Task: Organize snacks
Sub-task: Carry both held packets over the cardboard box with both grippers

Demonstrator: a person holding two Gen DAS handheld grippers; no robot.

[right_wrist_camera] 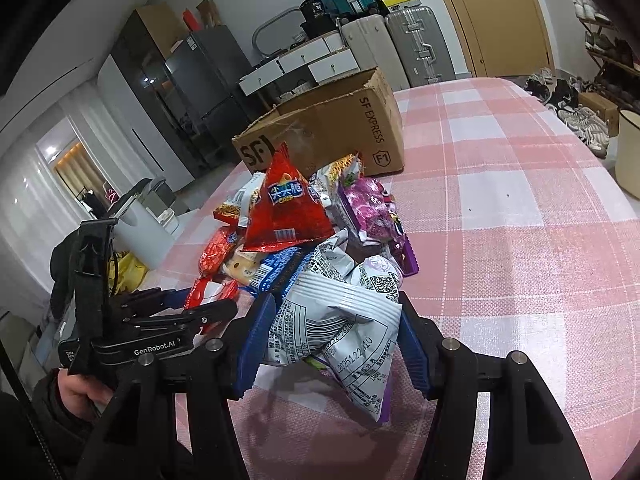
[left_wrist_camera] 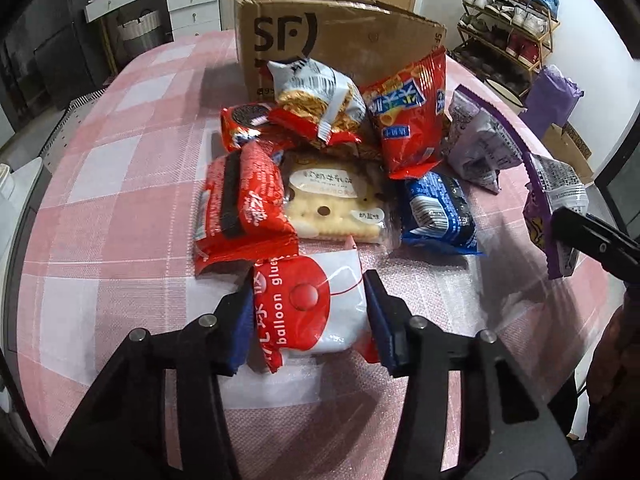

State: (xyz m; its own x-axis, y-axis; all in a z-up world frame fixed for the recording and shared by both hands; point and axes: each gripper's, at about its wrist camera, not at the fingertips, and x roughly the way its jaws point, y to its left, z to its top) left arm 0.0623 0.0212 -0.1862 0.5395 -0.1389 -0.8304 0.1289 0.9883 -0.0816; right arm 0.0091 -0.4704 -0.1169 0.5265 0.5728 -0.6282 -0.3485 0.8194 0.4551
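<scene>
While the left tool (left_wrist_camera: 308,312) pinches a red-and-white packet (left_wrist_camera: 316,304) printed "balloon glue" between its blue pads at the lower middle of the left view, the right tool (right_wrist_camera: 336,344) grips a crumpled white-and-purple bag (right_wrist_camera: 344,320) low in the right view, lifted above the cloth. Both sets of jaws stand partly closed, pressing on their packets.

The snack pile (left_wrist_camera: 340,168) lies mid-frame on the pink checked bench (left_wrist_camera: 100,208): a red cookie pack (left_wrist_camera: 244,204), a clear cracker pack (left_wrist_camera: 336,208), a blue pack (left_wrist_camera: 440,216), a red chip bag (left_wrist_camera: 412,120), a noodle pack (left_wrist_camera: 320,100) and a purple-edged bag (left_wrist_camera: 480,140), overlapping one another.

Behind the pile stands a brown "SF" box (left_wrist_camera: 340,36), top open; its inside is hidden.

Off the bench, a shoe rack (left_wrist_camera: 508,20) fills the upper right of the left view, suitcases (right_wrist_camera: 400,48) the top of the right view.
</scene>
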